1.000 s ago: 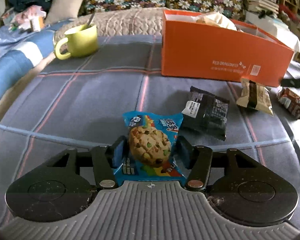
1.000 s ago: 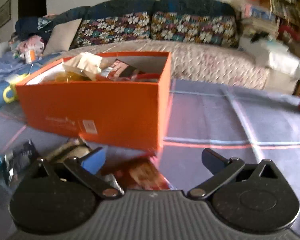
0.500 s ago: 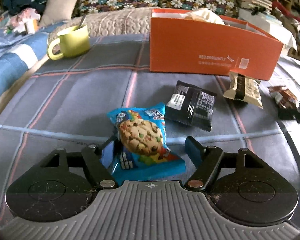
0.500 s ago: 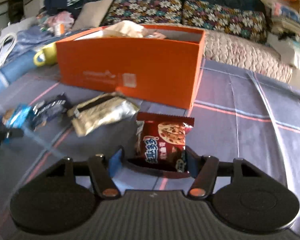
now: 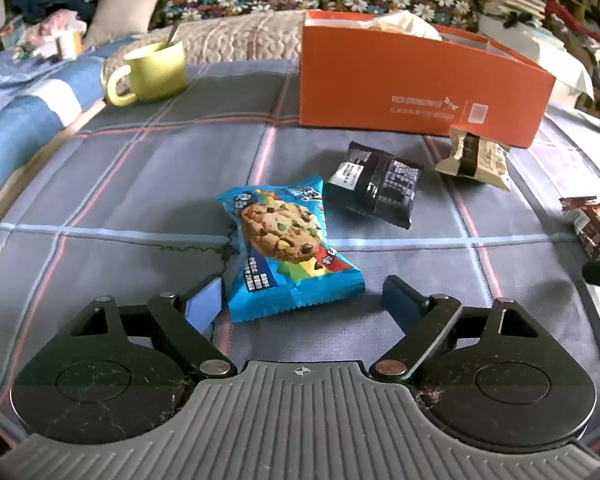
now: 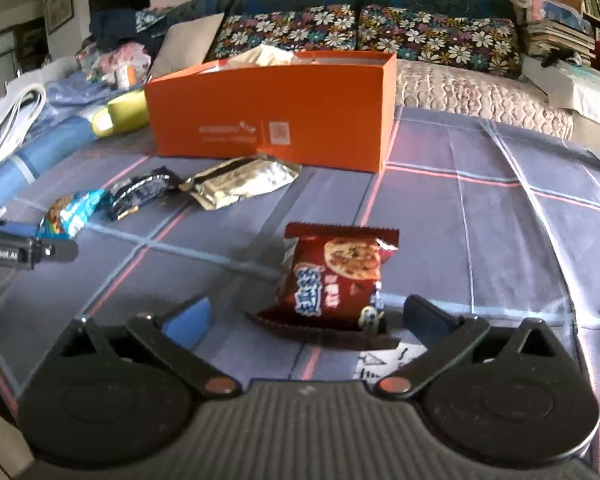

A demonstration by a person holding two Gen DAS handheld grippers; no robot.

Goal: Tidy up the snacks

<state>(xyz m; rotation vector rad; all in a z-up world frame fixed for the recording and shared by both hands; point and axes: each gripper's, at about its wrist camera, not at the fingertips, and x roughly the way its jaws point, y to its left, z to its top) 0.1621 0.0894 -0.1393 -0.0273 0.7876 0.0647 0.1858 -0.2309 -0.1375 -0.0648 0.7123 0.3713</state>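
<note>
Four snack packets on checked cloth | left gripper (image 5: 300,298) jaws opening, blue cookie packet (image 5: 288,246) lying between, untouched | right gripper (image 6: 306,314) jaws opening, red cookie packet (image 6: 336,280) between, untouched | orange box (image 6: 276,120) behind

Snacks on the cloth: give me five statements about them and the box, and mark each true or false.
1. The blue cookie pack lies flat on the cloth, gripped by nothing. True.
2. The black pack is inside the orange box. False: it lies on the cloth in front of the box.
3. The red cookie pack sits between the right gripper fingers, with gaps on both sides. True.
4. The green mug stands to the right of the box. False: in the left wrist view it stands to the box's left.
5. The box is closed with a lid. False: its top is open, with crumpled paper showing.
</note>
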